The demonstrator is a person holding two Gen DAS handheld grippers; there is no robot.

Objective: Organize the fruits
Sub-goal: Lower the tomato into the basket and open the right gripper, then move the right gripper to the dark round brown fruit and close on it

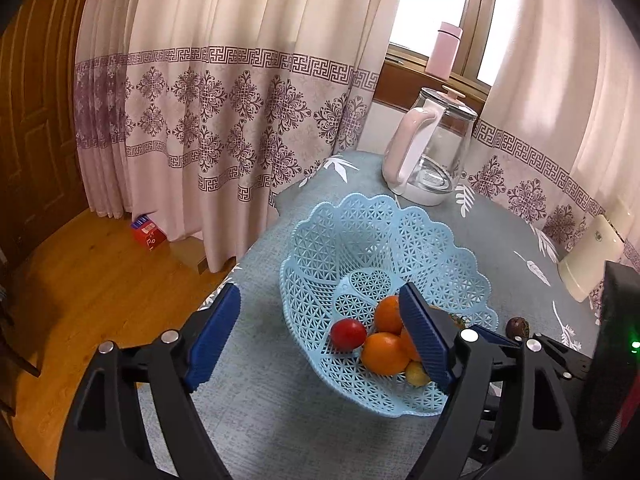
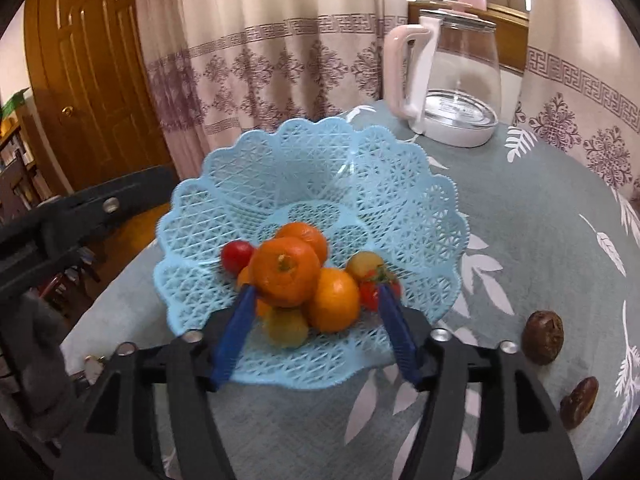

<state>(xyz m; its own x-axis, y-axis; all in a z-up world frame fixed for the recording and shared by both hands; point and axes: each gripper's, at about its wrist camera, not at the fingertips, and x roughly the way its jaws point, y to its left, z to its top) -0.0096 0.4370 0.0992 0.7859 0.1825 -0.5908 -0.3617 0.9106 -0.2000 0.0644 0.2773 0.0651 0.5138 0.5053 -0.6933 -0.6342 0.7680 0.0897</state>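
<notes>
A light blue lattice basket (image 2: 404,204) (image 1: 360,232) sits on the grey-green leaf-print tablecloth (image 2: 540,220). It holds a pile of fruit: oranges (image 2: 334,300) (image 1: 384,354), a red tomato (image 2: 238,256) (image 1: 348,334), yellowish fruits (image 2: 286,326) (image 1: 418,374) and a small red fruit (image 2: 370,294). My right gripper (image 2: 316,291) is open over the basket's near rim. The top orange (image 2: 286,272) lies on the pile between its blue fingers, close to the left one. My left gripper (image 1: 320,292) is open at the basket's left side, holding nothing. Two wrinkled brown fruits (image 2: 544,336) (image 2: 580,402) lie on the cloth to the right.
A glass kettle with a pink handle (image 1: 428,152) (image 2: 452,80) stands behind the basket. A cream box (image 1: 592,264) lies at the far right. Curtains (image 1: 224,120) hang close behind the table, and its left edge drops to a wooden floor (image 1: 80,272).
</notes>
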